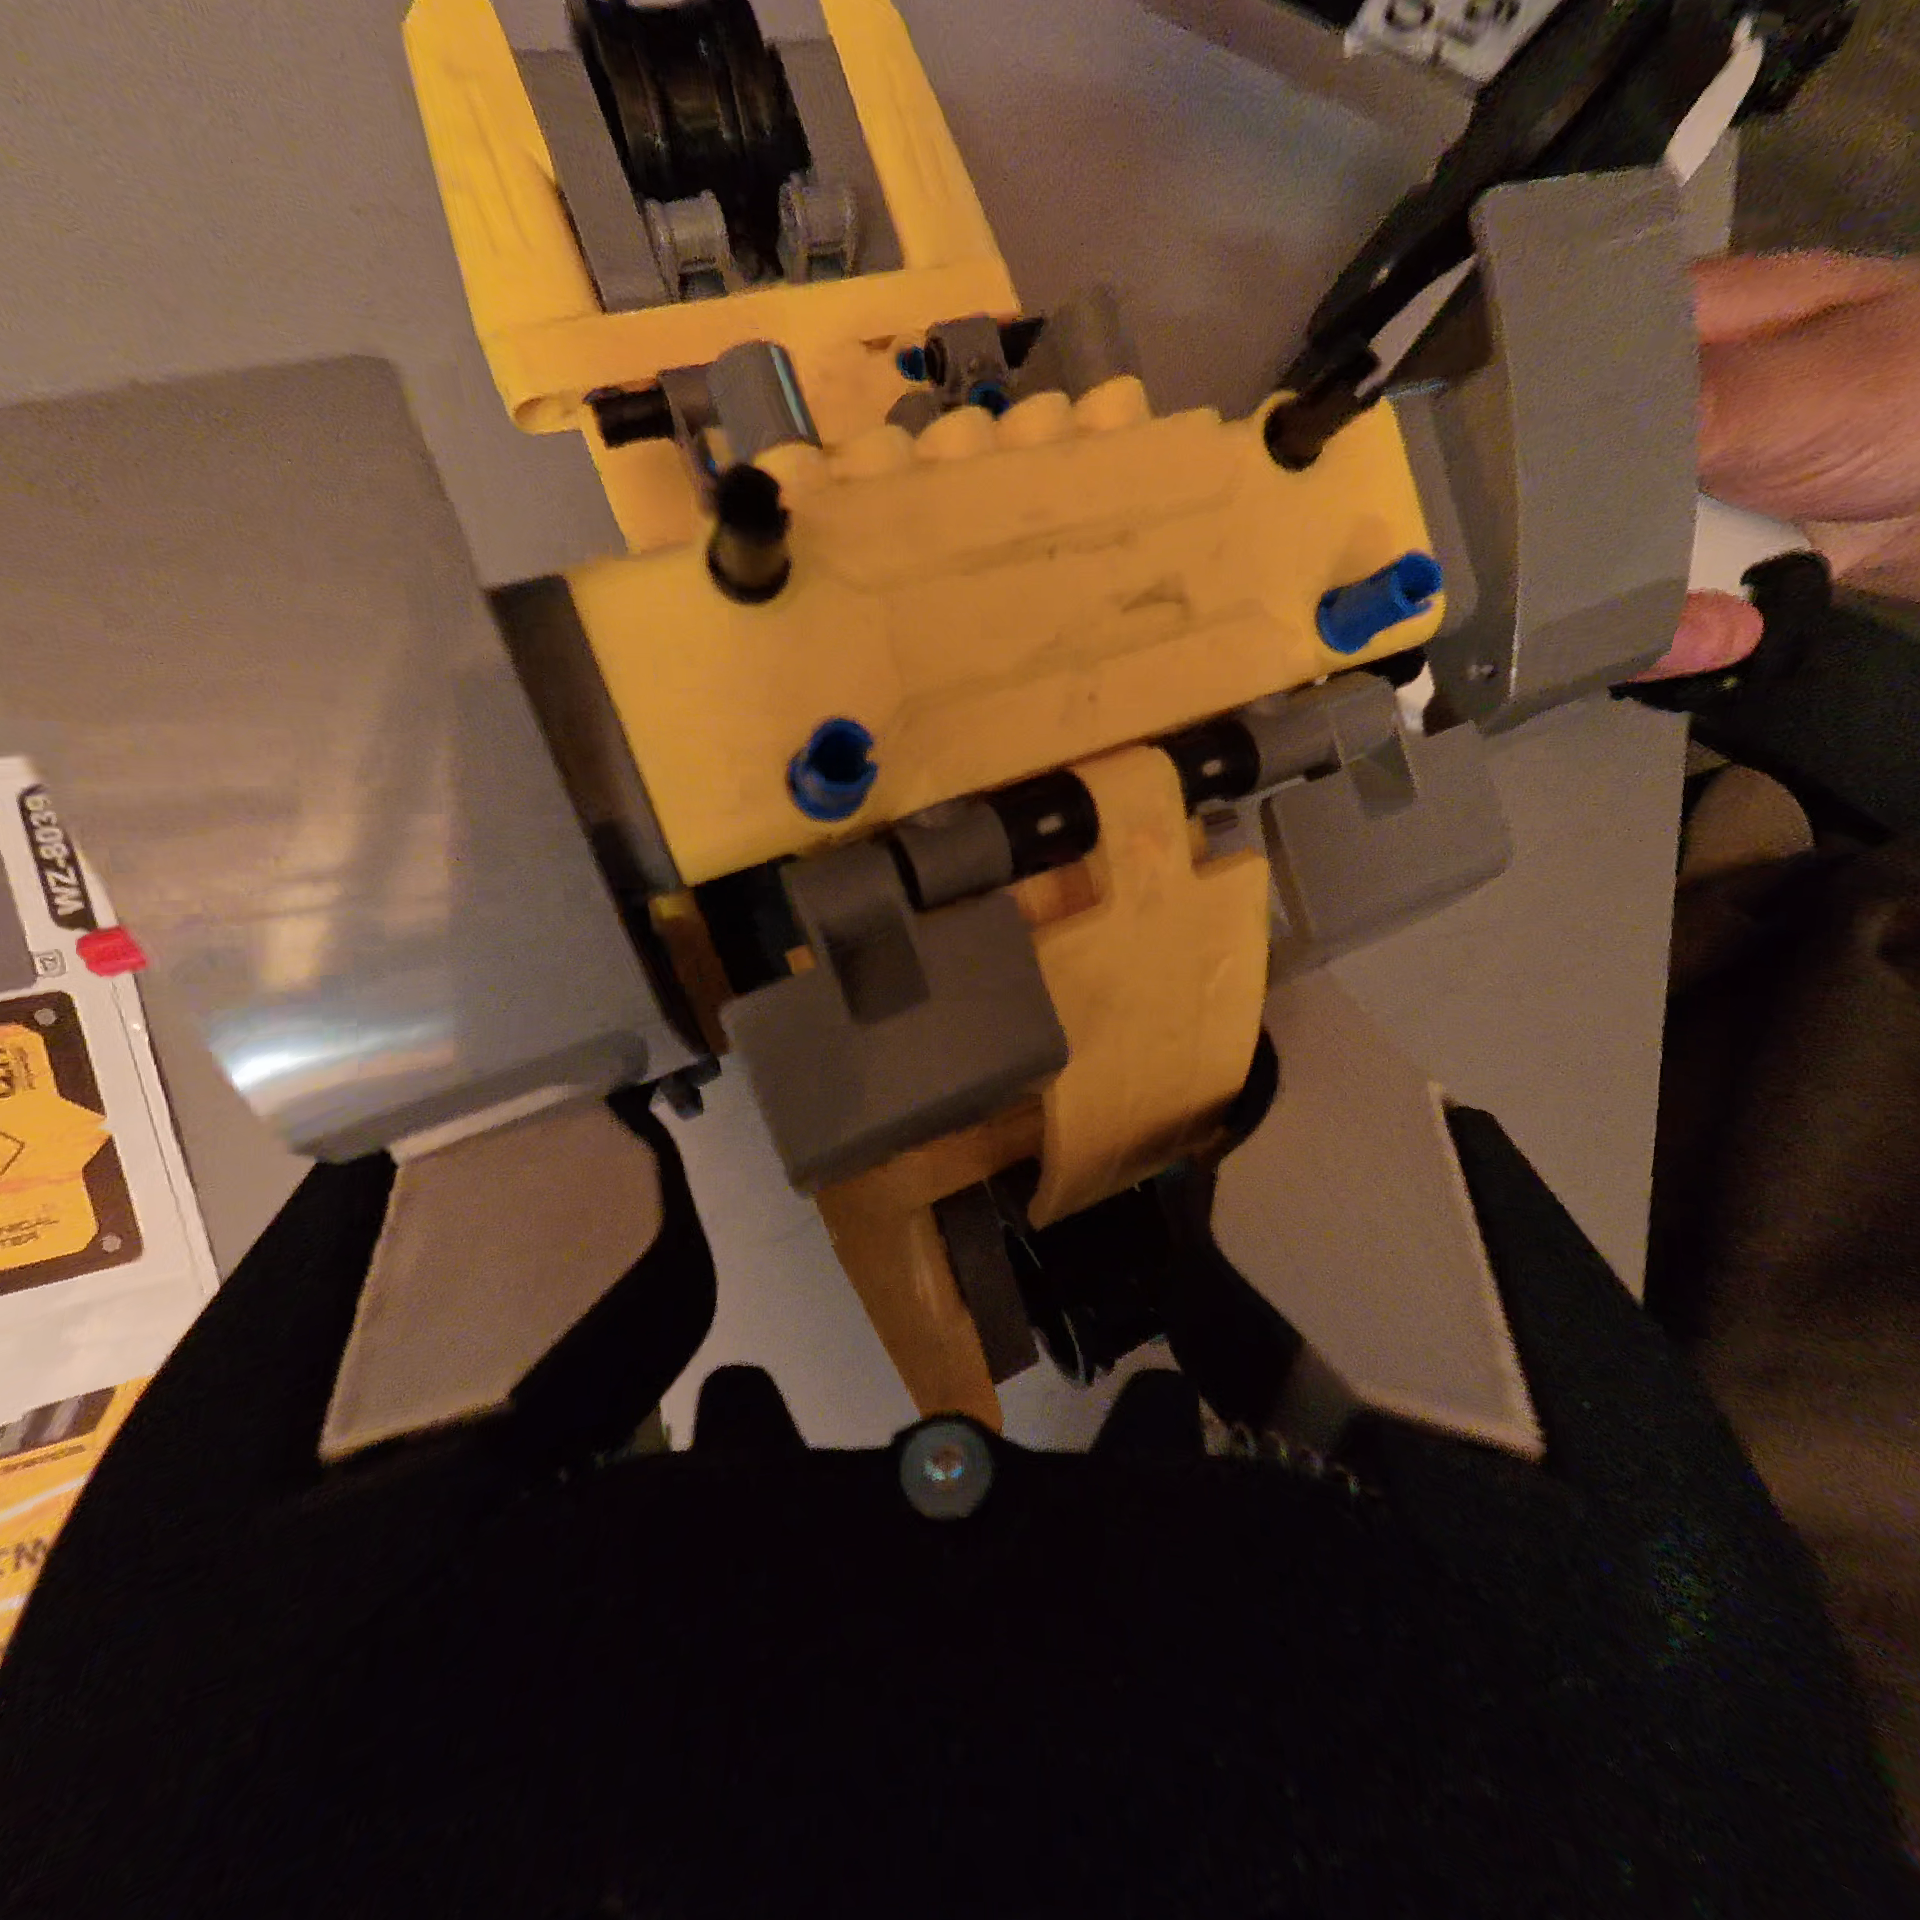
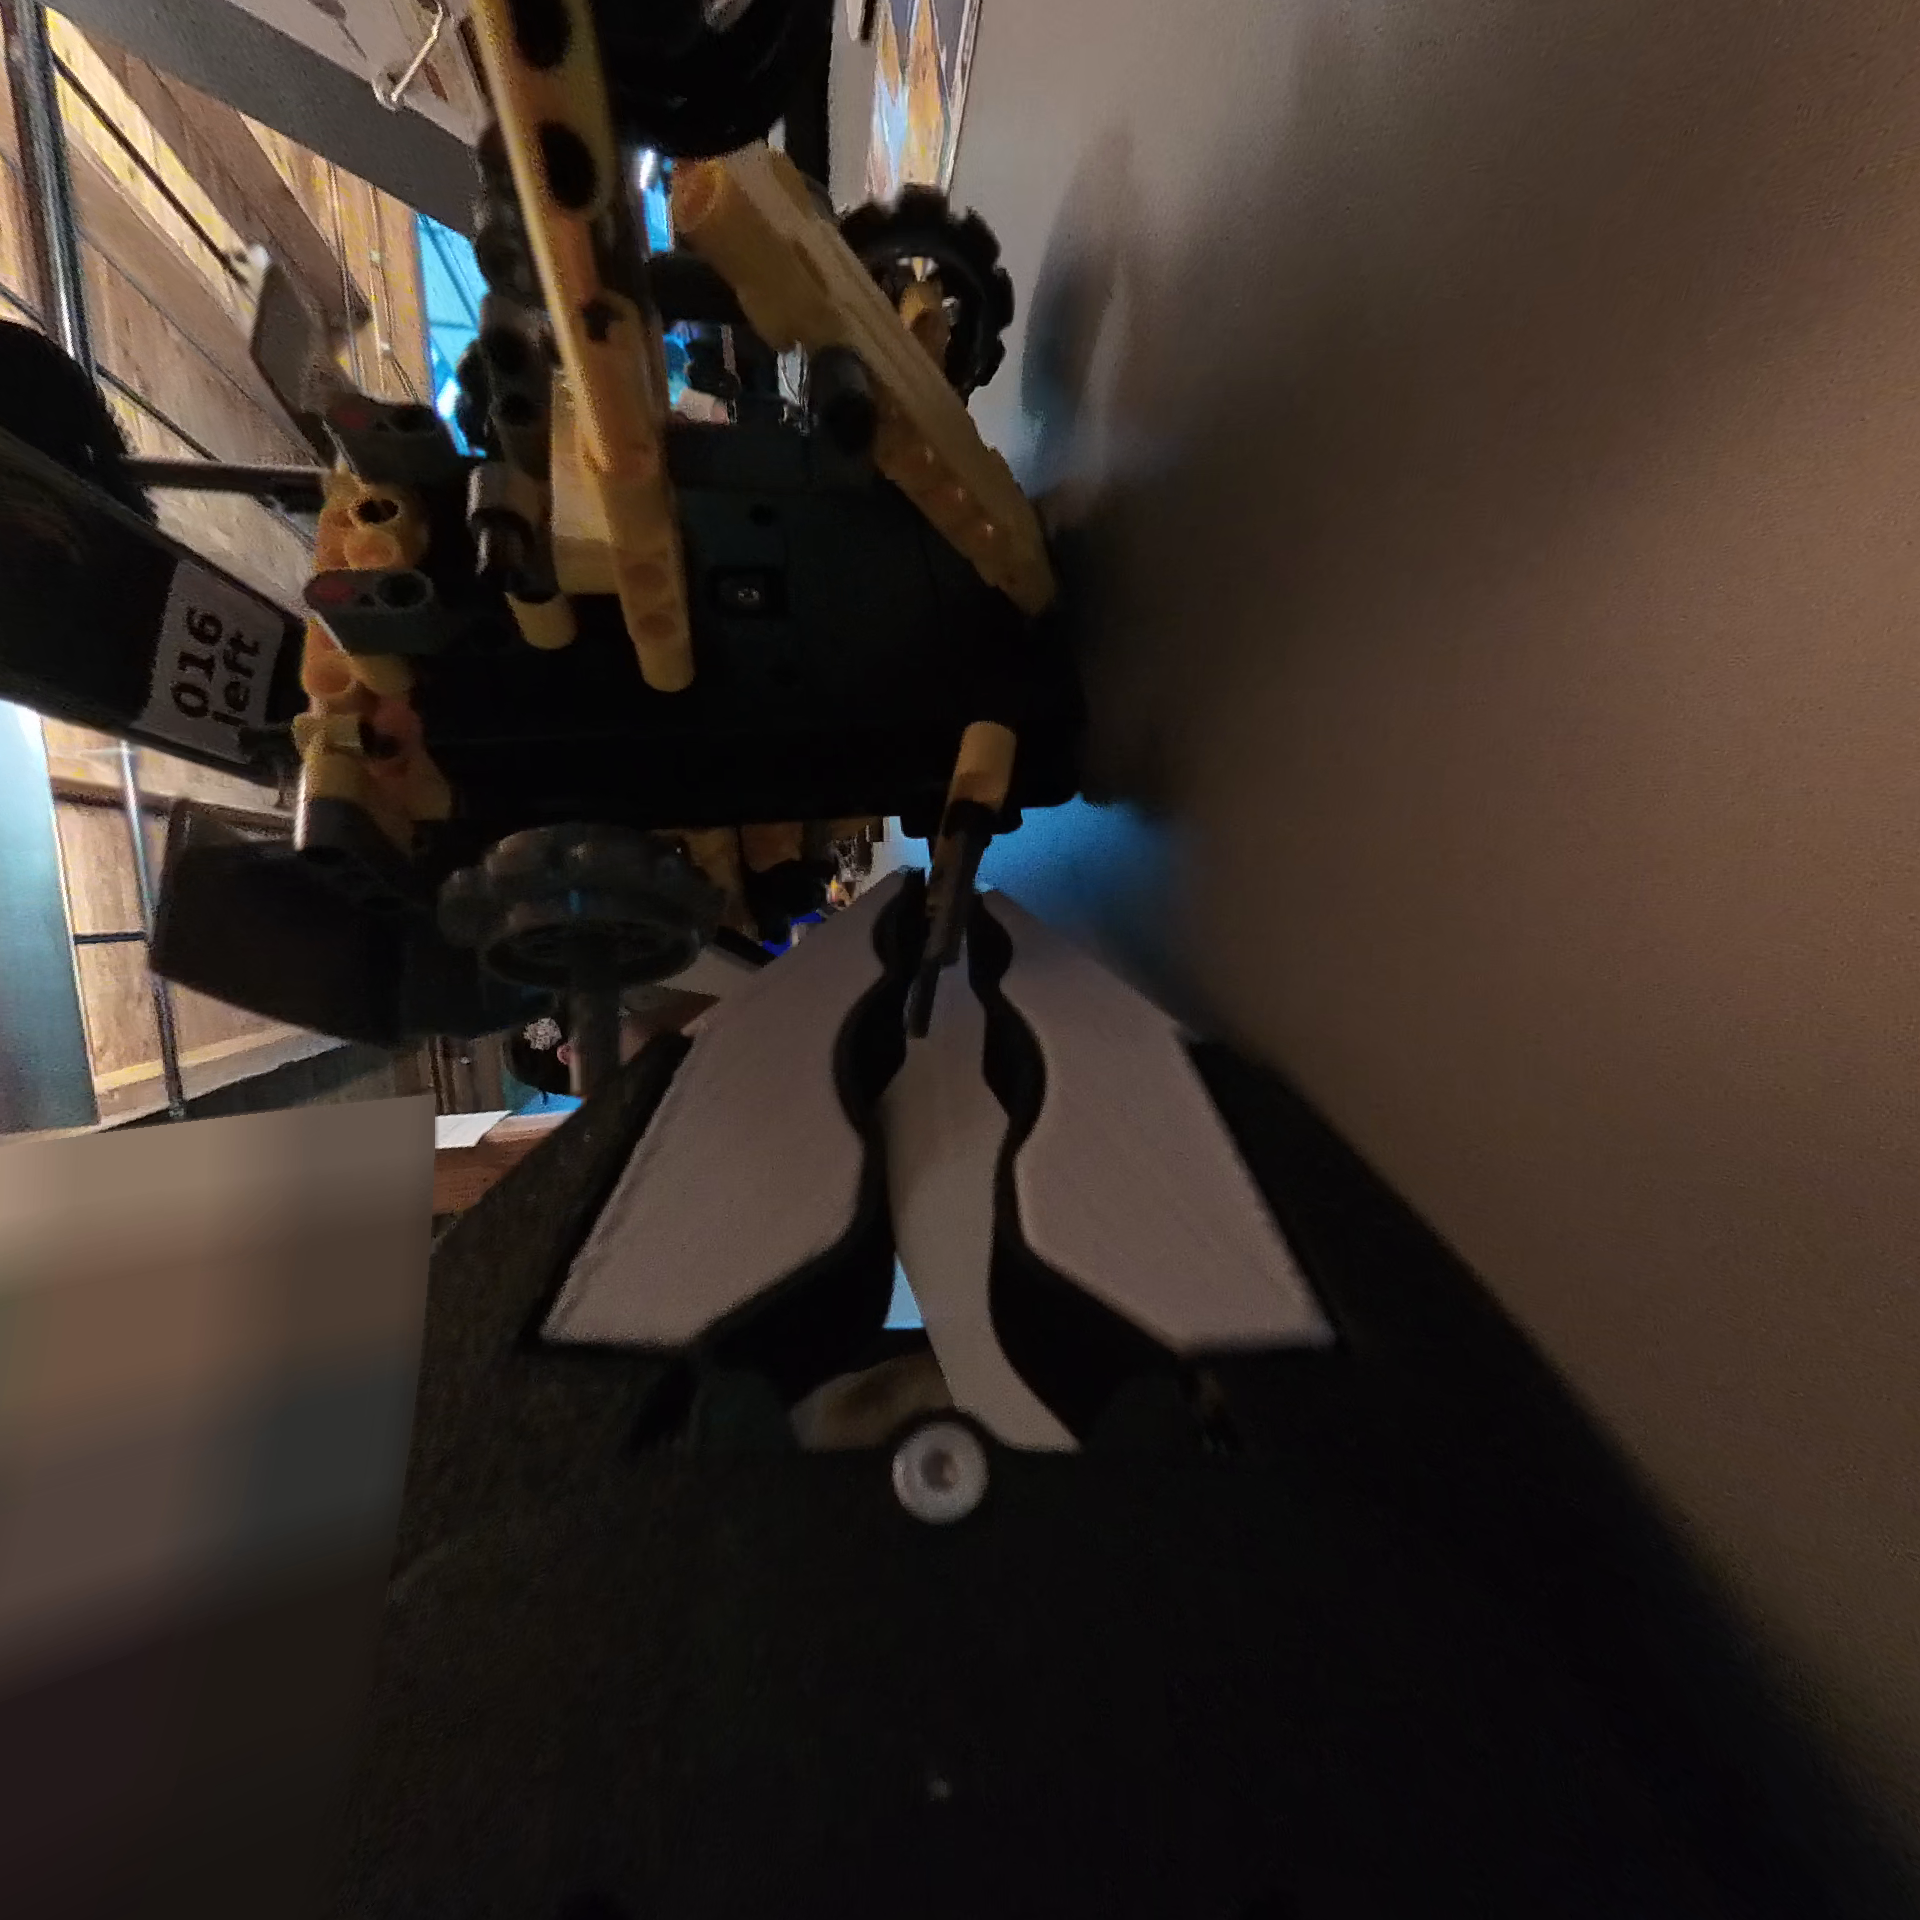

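Observation:
A yellow and grey brick-built vehicle model (image 1: 987,623) with black wheels fills the left wrist view. My left gripper (image 1: 935,1091) is shut on the model, one pale finger (image 1: 499,1268) on each side of its rear, under its grey mudguard panels (image 1: 312,727). My right gripper (image 2: 940,935) is shut on a thin black axle (image 2: 940,925) whose far end sits in a yellow part (image 2: 982,769) of the model. In the left wrist view the right gripper (image 1: 1351,353) comes in from the top right, with the axle in a hole (image 1: 1294,431) at the model's yellow corner.
A printed sheet with yellow pictures (image 1: 62,1143) and a small red piece (image 1: 109,951) lie on the grey table (image 1: 208,208) at the left. A person's hand (image 1: 1808,416) is at the right edge. Wooden shelving (image 2: 156,260) stands behind the model. About 4 cm separates my left fingertips from my right.

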`<action>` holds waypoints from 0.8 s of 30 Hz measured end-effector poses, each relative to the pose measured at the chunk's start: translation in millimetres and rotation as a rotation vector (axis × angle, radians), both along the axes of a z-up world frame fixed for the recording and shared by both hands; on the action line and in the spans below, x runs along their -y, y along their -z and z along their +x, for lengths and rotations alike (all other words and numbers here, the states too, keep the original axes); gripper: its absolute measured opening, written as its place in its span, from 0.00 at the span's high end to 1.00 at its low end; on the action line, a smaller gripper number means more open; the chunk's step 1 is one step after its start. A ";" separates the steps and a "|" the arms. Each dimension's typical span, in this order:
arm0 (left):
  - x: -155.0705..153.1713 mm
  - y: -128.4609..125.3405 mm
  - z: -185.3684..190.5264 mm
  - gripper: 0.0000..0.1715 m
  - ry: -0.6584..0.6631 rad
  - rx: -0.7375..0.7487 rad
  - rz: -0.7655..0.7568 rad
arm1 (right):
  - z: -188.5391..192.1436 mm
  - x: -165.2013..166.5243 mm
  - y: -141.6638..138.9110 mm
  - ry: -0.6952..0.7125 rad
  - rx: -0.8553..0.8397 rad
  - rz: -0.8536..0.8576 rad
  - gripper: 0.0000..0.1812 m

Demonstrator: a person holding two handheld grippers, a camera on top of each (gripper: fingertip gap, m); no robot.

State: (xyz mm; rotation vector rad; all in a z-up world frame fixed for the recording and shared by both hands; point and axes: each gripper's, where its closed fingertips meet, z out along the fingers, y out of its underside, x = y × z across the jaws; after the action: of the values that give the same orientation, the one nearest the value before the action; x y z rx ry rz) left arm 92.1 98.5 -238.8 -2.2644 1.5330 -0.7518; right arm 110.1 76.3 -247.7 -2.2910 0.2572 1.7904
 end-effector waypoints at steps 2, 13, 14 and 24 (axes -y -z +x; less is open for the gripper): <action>-0.3 0.1 -0.1 0.35 0.003 -0.018 0.018 | -0.2 0.0 0.8 -0.021 0.018 0.013 0.97; -2.6 0.3 -0.4 0.35 0.019 -0.014 0.013 | -1.0 -0.9 2.4 -0.146 0.043 0.035 0.97; -2.6 0.4 -0.4 0.35 0.020 -0.013 0.015 | -1.0 -0.7 2.6 -0.167 0.044 0.037 0.97; -3.9 1.6 -0.5 0.37 0.016 -0.017 0.016 | -1.6 -0.5 2.7 -0.331 0.057 0.079 0.96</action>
State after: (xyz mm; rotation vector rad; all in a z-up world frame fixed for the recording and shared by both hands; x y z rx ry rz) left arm 91.6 102.3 -240.3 -2.2549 1.5617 -0.7233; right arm 108.4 76.8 -250.5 -2.4348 -0.2126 1.8364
